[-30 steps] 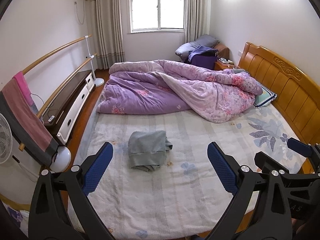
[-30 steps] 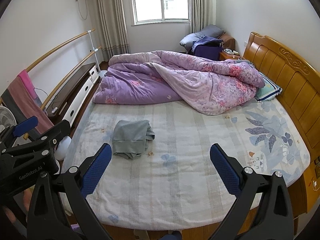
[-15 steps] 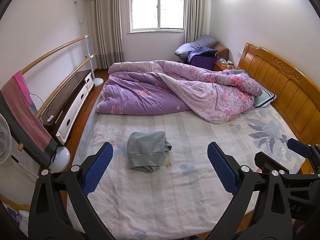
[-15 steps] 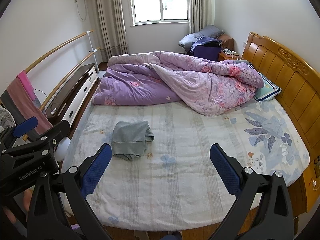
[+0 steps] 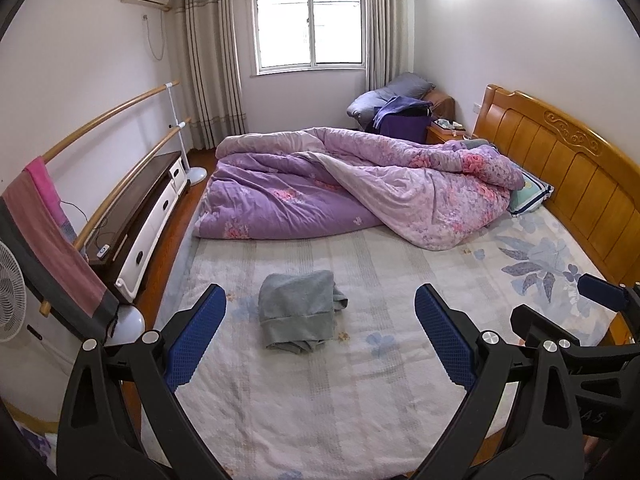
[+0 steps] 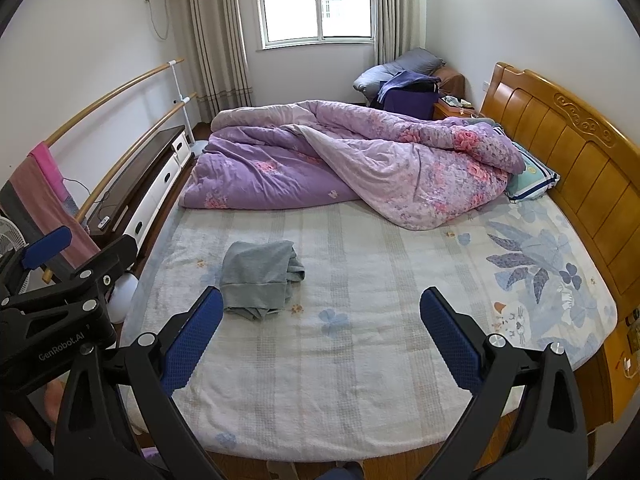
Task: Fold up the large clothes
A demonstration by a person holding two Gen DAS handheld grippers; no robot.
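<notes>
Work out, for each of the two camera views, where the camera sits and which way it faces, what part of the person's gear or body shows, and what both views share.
Left wrist: on the left gripper, looking across the bed toward the window; own open fingers, plus the right gripper's finger at right.
Right wrist: on the right gripper, same direction; own open fingers, the left gripper's finger at left.
Shared: grey garment, purple quilt, headboard.

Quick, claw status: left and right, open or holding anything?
Left claw: open, holding nothing, above the bed.
Right claw: open, holding nothing; grey garment lies untouched on the bed.
</notes>
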